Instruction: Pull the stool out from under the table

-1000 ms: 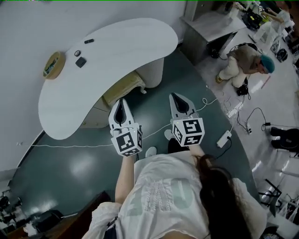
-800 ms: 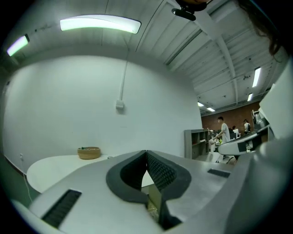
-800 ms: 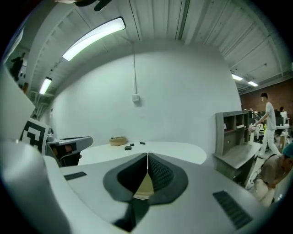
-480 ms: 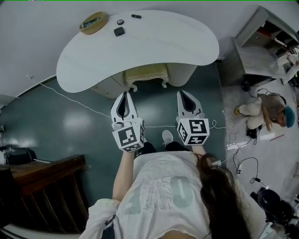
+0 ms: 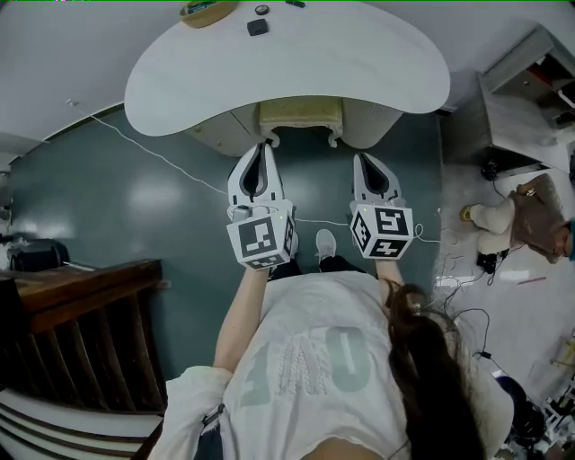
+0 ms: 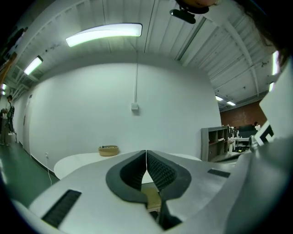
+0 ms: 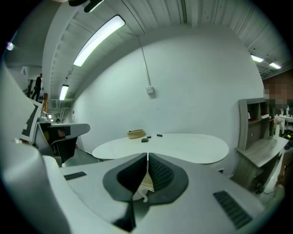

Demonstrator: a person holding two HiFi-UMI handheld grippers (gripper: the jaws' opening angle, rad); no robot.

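Swung square to the white curved table [image 5: 296,63], left gripper [image 5: 261,151] and right gripper [image 5: 365,164], jaws closed and empty, face its tucked-under cream cushioned stool [image 5: 301,115], left nearer.

1. A woven basket [image 5: 208,12] sits by the white wall [image 5: 72,54], with a small dark object [image 5: 258,27] just beside it.
2. A white cable [image 5: 153,153] crosses the dark green floor [image 5: 108,207].
3. Dark wooden furniture [image 5: 81,296] stands at the left.
4. A grey shelf unit [image 5: 530,76] stands at the right, near a crouching person [image 5: 523,211].
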